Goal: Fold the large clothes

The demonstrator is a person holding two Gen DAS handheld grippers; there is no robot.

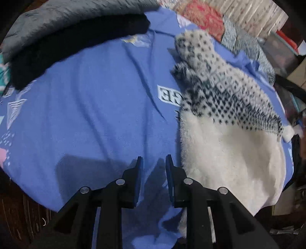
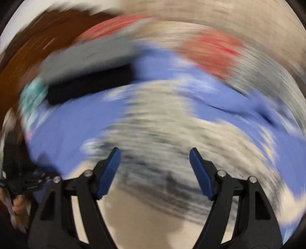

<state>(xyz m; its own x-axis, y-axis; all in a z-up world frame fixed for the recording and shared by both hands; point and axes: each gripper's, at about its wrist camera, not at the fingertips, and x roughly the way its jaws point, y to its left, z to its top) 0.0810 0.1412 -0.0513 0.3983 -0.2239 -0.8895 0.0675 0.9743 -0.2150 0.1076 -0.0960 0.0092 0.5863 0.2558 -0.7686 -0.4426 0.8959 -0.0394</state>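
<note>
One fluffy white sweater [image 1: 225,153] lies on the blue blanket [image 1: 95,107] covering the bed, off to the right in the left wrist view, its black-and-white patterned yoke and one sleeve [image 1: 193,47] stretching away up the bed. The left gripper [image 1: 154,162] hangs over bare blanket just beside the sweater's near edge, jaws parted narrowly with nothing between them. The right gripper [image 2: 155,153] is above the patterned knit; its view is badly smeared, but the jaws stand wide apart and empty.

Judging by this, the step is getting hold for a fold. To do it well, the left should slide over to the fuzzy hem edge and pinch through the whole thickness, not just the pile, while the right takes a matching point on the other side, so the cloth lifts evenly and the fold lands square.

The count: one sweater, one blue blanket, two grippers. One dark garment [image 1: 76,47] and one grey one [image 1: 57,15] sit at the far side.
</note>
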